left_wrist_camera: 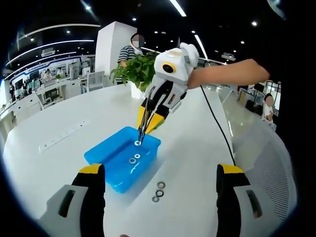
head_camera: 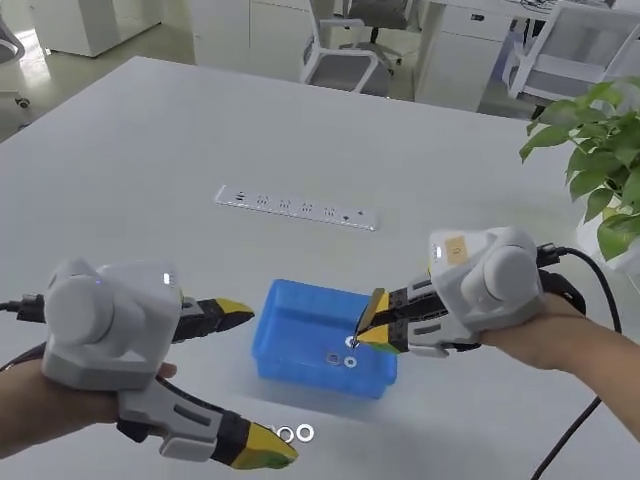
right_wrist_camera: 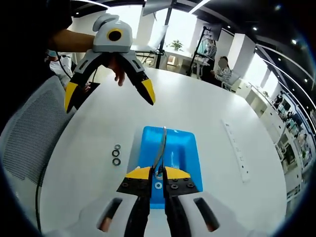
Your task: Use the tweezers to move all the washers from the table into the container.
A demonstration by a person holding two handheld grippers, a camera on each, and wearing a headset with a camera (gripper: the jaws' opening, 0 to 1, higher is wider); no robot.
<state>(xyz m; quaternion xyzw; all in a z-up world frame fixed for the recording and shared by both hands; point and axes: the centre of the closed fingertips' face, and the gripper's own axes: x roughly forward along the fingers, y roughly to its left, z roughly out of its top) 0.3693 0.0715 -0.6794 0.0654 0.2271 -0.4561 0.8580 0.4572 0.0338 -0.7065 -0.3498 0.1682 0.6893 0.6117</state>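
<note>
The blue container [head_camera: 300, 322] sits on the white table [head_camera: 200, 140], with two washers [head_camera: 340, 359] lying inside it. My right gripper [head_camera: 372, 335] is shut on the thin metal tweezers [right_wrist_camera: 160, 145]. Their tips reach down into the container [left_wrist_camera: 111, 160] with a washer [left_wrist_camera: 137, 143] at them. Three washers [left_wrist_camera: 158, 192] lie in a short row on the table beside the container [right_wrist_camera: 177, 148], and they appear as washers [right_wrist_camera: 116, 154] left of it in the right gripper view. My left gripper [head_camera: 260, 382] hovers wide open above them, holding nothing.
A white power strip [head_camera: 297, 208] lies across the table beyond the container. A leafy potted plant [head_camera: 600, 150] stands at the table's right edge. A black cable [head_camera: 600, 300] trails from the right gripper. Office chairs [head_camera: 345, 50] stand past the far edge.
</note>
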